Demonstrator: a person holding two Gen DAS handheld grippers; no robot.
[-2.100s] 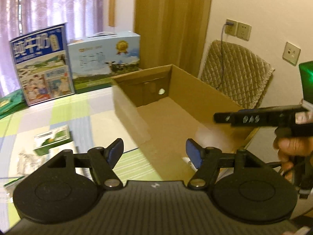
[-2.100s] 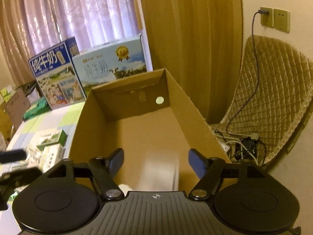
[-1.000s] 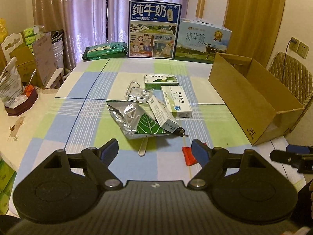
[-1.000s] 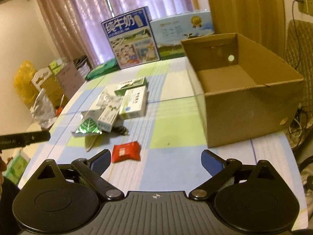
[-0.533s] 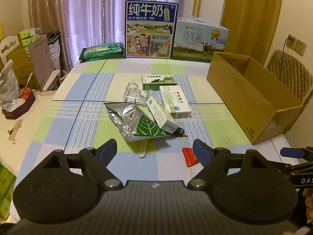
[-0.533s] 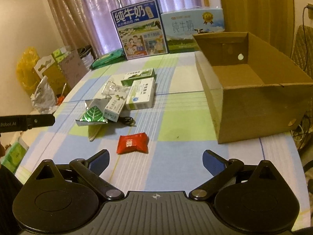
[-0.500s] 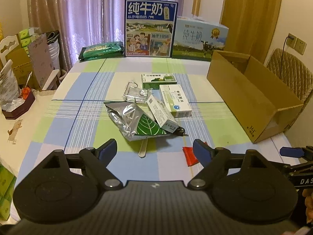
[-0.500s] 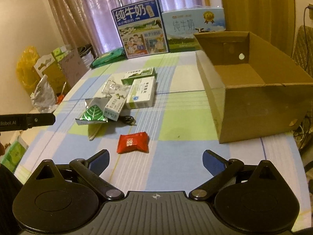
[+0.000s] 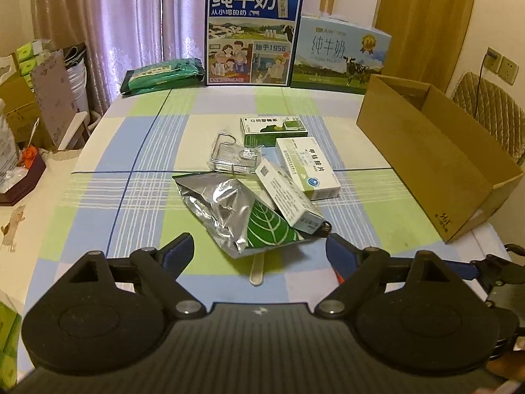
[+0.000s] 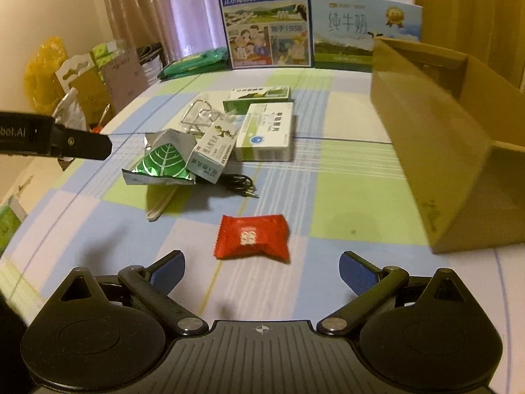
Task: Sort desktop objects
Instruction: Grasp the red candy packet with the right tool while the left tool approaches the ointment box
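Both grippers hang empty over the near edge of the table (image 9: 137, 151), jaws spread wide: the right gripper (image 10: 262, 267) faces a red packet (image 10: 252, 237) lying alone on the cloth, just ahead of its fingertips, while the left gripper (image 9: 259, 251) faces the foil pouch (image 9: 236, 213). The box (image 10: 439, 151) stands open to the right of the packet, well apart from it. Left of the box lies the pile: the pouch, a slim carton (image 9: 288, 197) leaning on it, a white carton (image 9: 306, 167), a green carton (image 9: 272, 129), a wire clip (image 9: 229, 156), a black cable (image 10: 238, 185) and a wooden stick (image 9: 257, 267) poking out under the pouch. The likely next step is closing on the packet. Being soft and flat, it may slide ahead of the fingers or be pinched only by its crimped edge and drop short of the box. In the pile, lifting the pouch would likely topple the slim carton or drag the cable.
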